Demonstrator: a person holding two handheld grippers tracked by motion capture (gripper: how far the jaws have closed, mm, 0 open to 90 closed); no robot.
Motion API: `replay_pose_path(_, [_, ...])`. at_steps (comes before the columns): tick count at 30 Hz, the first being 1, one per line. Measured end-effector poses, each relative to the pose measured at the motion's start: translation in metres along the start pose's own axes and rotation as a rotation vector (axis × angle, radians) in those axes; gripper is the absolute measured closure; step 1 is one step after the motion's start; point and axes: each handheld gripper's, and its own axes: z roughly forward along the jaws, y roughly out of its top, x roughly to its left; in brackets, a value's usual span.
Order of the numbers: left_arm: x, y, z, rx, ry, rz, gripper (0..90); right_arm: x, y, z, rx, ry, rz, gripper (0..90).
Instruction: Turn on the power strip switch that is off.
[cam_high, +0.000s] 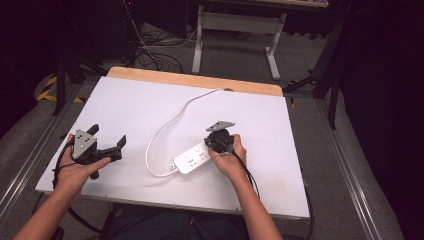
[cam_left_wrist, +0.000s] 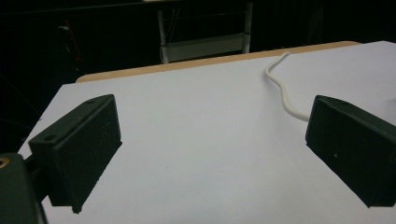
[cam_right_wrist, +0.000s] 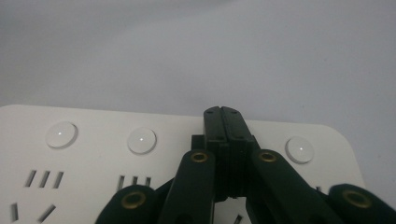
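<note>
A white power strip (cam_high: 192, 159) lies on the white table (cam_high: 125, 100), and its white cord (cam_high: 165, 125) loops away toward the far edge. My right gripper (cam_high: 218, 145) points down onto the strip's right end. In the right gripper view its jaws (cam_right_wrist: 222, 112) are pressed together on top of the strip (cam_right_wrist: 93, 158), in a row of round buttons (cam_right_wrist: 142, 141); what lies under the tips is hidden. My left gripper (cam_high: 107, 136) rests at the table's left, open, with nothing between its jaws (cam_left_wrist: 215, 140). The cord (cam_left_wrist: 280, 88) runs beyond its right jaw.
A wooden strip (cam_high: 200, 80) borders the table's far edge. Beyond it stand a white desk frame (cam_high: 235, 30) and loose cables (cam_high: 155, 55) on the grey floor. Metal rails (cam_high: 345, 165) run along both sides of the table.
</note>
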Motion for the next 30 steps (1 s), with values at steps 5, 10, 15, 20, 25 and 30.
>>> replay_pose_path(5, [0.0001,0.0001,0.0001,0.001,0.0,0.003,3.8,0.0005,0.0002,0.0,0.001,-0.003,-0.004,90.0])
replay_pose_path(10, [-0.0003,0.0,0.0001,0.0,0.001,0.0,3.8,0.0011,0.0002,-0.0002,0.002,-0.007,-0.007,90.0])
replay_pose_path(15, [-0.0002,-0.0003,-0.0005,0.001,-0.004,0.0,3.9,0.0014,0.0003,-0.0001,0.002,-0.009,-0.006,90.0])
replay_pose_path(20, [0.0008,-0.0002,-0.0019,-0.001,0.002,-0.003,3.9,0.0014,0.0004,0.0,0.002,-0.009,-0.004,90.0])
replay_pose_path(25, [0.0002,-0.0002,-0.0013,0.002,-0.001,-0.001,3.9,0.002,0.0001,0.0,0.0,-0.014,-0.008,90.0])
replay_pose_path(30, [0.0004,-0.0001,-0.001,0.002,0.002,-0.002,3.9,0.002,-0.0003,-0.0002,-0.002,-0.013,-0.005,90.0])
